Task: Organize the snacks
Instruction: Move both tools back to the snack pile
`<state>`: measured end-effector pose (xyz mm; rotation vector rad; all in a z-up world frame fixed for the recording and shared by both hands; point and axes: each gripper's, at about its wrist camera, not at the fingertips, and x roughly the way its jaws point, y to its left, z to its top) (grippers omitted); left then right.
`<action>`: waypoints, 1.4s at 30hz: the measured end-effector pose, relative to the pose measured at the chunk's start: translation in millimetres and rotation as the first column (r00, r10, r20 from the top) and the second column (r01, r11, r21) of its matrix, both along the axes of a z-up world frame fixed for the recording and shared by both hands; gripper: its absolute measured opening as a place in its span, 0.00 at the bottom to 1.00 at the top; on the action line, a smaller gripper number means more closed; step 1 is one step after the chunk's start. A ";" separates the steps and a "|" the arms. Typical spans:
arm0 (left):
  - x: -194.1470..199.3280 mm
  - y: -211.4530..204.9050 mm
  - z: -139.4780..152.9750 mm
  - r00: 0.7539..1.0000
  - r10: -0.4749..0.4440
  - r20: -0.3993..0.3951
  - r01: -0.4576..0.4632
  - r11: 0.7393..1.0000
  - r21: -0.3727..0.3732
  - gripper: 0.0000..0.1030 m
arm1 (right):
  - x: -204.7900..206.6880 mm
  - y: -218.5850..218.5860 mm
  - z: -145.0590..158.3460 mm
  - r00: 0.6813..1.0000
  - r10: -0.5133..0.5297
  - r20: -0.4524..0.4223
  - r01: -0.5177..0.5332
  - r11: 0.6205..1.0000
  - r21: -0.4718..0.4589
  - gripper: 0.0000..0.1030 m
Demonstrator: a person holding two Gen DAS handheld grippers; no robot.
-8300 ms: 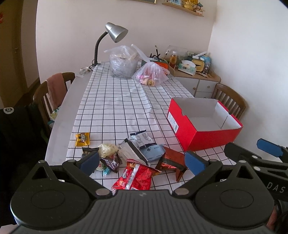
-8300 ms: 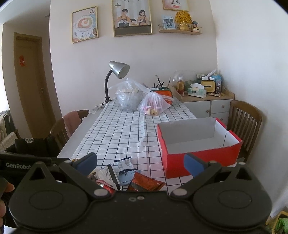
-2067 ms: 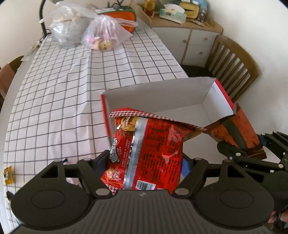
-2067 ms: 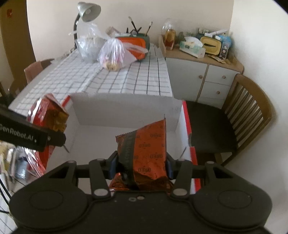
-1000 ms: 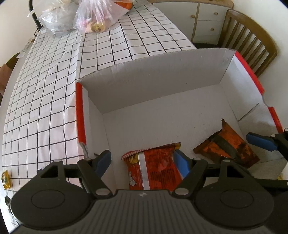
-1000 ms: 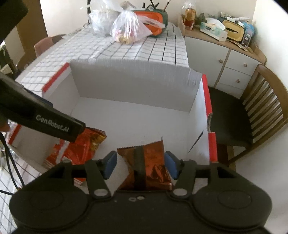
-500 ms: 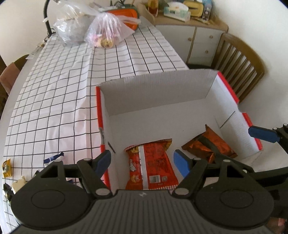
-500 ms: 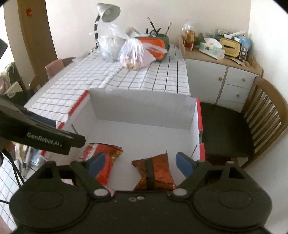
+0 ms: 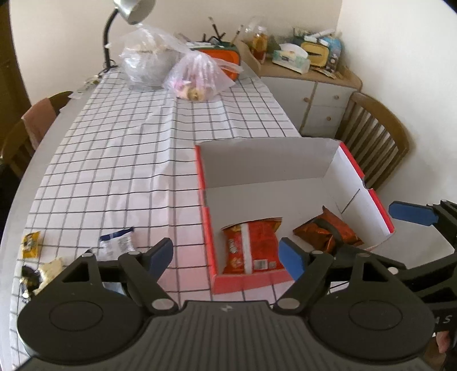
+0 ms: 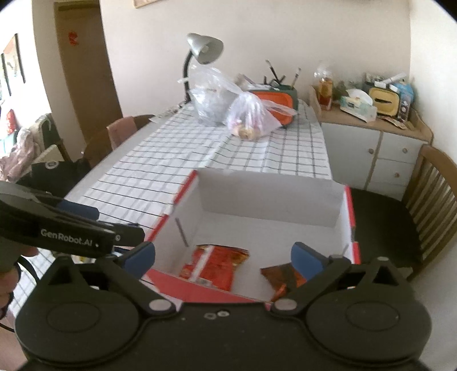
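A red cardboard box (image 9: 204,182) with a white inside stands on the checked tablecloth; it also shows in the right wrist view (image 10: 350,211). Inside lie a red snack bag (image 9: 250,247) and an orange-brown snack bag (image 9: 328,231), also seen in the right wrist view as the red bag (image 10: 217,264) and the orange-brown bag (image 10: 281,278). My left gripper (image 9: 227,255) is open and empty above the box's near left corner. My right gripper (image 10: 222,256) is open and empty above the box's near edge. Several loose snack packets (image 9: 117,242) lie left of the box.
Two filled plastic bags (image 9: 197,77), an orange case (image 9: 220,55) and a desk lamp (image 9: 134,10) stand at the table's far end. A wooden chair (image 9: 374,137) and a cluttered sideboard (image 9: 311,82) are to the right. Another chair (image 9: 34,120) is at the left.
Both grippers have let go of their bags, which now lie in the box, and have pulled back and up. The left gripper has shifted left toward the loose packets.
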<state>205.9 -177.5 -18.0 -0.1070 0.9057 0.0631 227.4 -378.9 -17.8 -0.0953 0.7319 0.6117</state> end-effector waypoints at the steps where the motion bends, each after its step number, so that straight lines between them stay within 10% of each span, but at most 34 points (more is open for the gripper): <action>1: -5.5 3.5 1.6 1.000 0.001 0.010 -0.001 1.000 -0.001 0.78 | -4.2 3.1 2.3 1.000 0.007 0.008 -0.007 1.000 0.005 1.00; 20: -81.6 131.3 5.3 0.995 0.054 0.079 -0.048 0.997 -0.068 0.95 | -63.4 104.9 1.6 0.999 0.052 -0.001 -0.052 0.998 0.036 1.00; 42: -108.9 293.4 -60.1 0.990 0.135 -0.033 -0.135 0.991 0.016 0.95 | -98.4 241.6 -80.6 0.980 0.099 -0.171 -0.116 0.989 -0.093 0.98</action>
